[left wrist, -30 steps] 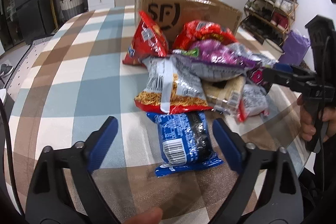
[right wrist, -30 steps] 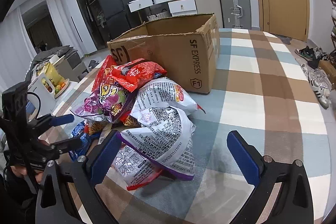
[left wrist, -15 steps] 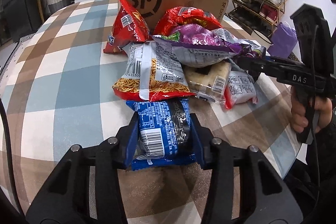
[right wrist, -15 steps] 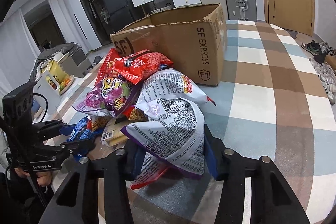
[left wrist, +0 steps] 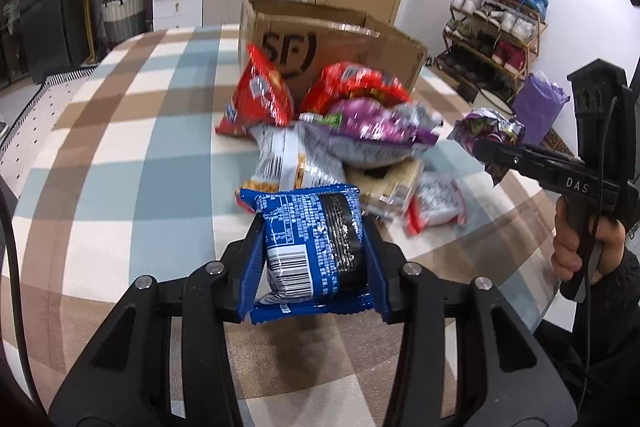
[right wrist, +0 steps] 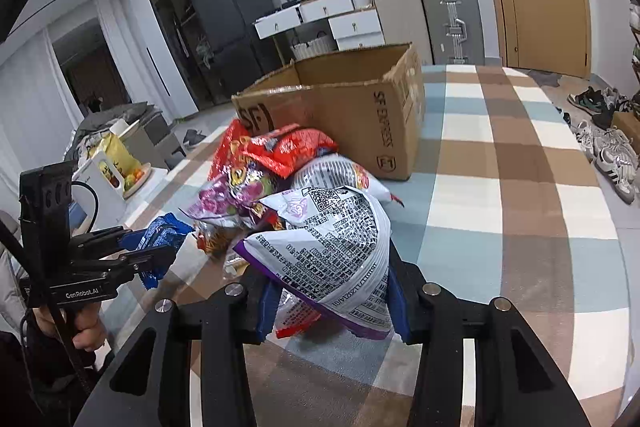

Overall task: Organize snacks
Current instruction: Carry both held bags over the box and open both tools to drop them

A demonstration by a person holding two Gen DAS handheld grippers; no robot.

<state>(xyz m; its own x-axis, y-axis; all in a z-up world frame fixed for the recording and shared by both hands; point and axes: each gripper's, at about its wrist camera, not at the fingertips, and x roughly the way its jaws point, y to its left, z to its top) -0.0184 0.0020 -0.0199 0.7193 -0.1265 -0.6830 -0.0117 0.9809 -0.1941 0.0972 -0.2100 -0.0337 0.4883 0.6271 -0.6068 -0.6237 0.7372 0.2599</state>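
Your left gripper (left wrist: 314, 259) is clamped w/ both blue pads on the blue crinkly foil cookie packet (left wrist: 316, 247), held just off the plaid tablecloth (left wrist: 120, 155) at the pile's near edge. Your right gripper (right wrist: 334, 295) is pinched on the white-and-purple printed snack bag (right wrist: 332, 247), at the pile's front. You're likely at the pick-up step; next, carry both over the open brown cardboard box (right wrist: 352, 107) behind the pile w/o snagging neighbouring bags.

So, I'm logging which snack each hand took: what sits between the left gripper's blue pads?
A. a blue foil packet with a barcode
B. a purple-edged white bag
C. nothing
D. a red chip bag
A: the left gripper is clamped on the blue foil packet with a barcode, its pads pressing both sides.
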